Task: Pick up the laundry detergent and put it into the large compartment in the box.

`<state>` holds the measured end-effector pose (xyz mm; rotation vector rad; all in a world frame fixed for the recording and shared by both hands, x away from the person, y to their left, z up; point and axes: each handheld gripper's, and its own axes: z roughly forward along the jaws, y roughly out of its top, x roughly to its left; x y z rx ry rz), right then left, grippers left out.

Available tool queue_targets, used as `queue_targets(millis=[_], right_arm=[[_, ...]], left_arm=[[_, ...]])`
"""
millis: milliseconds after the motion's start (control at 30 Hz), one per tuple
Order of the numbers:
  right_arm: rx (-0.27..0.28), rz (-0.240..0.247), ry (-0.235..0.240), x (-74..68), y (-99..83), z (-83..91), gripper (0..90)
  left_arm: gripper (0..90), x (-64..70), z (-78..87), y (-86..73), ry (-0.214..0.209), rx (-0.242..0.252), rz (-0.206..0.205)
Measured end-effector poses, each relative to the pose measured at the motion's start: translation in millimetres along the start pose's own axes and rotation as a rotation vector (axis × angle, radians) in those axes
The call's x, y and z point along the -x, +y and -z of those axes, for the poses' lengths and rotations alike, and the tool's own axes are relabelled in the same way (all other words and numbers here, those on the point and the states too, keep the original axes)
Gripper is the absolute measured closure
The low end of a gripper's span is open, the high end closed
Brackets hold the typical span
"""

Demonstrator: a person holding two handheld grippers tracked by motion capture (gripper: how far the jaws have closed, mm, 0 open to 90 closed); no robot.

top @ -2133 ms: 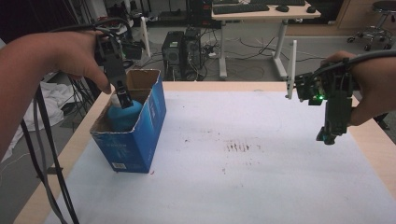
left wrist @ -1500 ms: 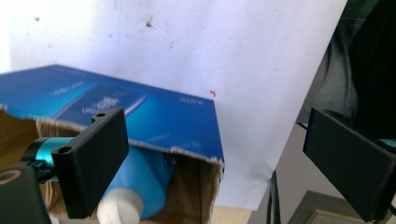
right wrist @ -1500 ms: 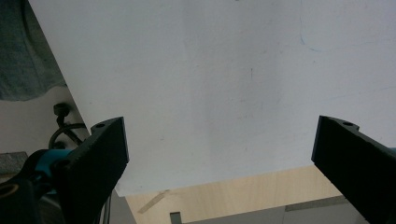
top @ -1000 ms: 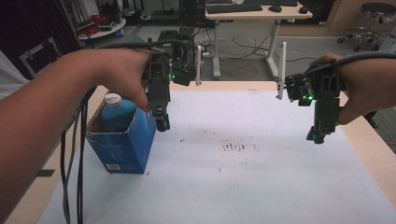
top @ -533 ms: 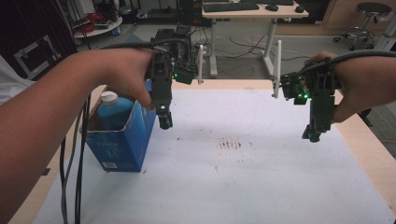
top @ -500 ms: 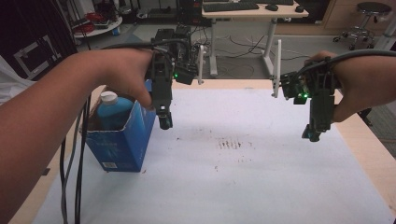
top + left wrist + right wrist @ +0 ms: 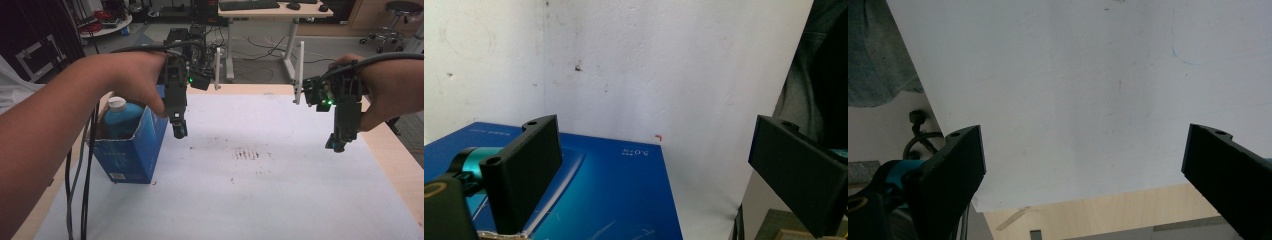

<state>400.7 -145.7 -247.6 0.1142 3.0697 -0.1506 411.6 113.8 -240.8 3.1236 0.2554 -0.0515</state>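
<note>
Bottle: a blue bottle (image 7: 121,119) with a white cap stands upright inside the box, at the left of the table, its neck above the torn rim
Box: an open blue carton (image 7: 131,152), upright on the white sheet; its printed side lies under the jaws in the left gripper view (image 7: 614,200)
Left gripper: the left gripper (image 7: 179,129) hangs just right of the box's far corner, above the sheet; jaws wide apart and holding nothing
Right gripper: the right gripper (image 7: 338,143) hangs over the right side of the table, well apart from the box; jaws wide, empty
Step in hand: the bottle looks placed and released, so the packing seems done or between items
Next move: probably clearing both grippers from the box, or fetching another item; the left one should avoid knocking the box wall
Surface: a white sheet (image 7: 260,190) with dark smudges near its middle, over a wooden table (image 7: 395,150)
Room: desks, cables and a chair base on the far floor
</note>
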Motion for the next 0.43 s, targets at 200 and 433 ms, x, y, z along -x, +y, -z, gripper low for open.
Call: queue_targets(millis=[200, 433], right_arm=[[0.001, 0.001, 0.004, 0.9, 2.8, -1.3, 2.9], [0.0, 0.005, 0.002, 1.6, 4.1, -1.1, 2.9]], left_arm=[[6.9, -2.8, -1.7, -2.9, -0.006, 0.002, 0.01], [6.9, -2.5, -2.1, -3.5, -0.009, 0.002, 0.014]])
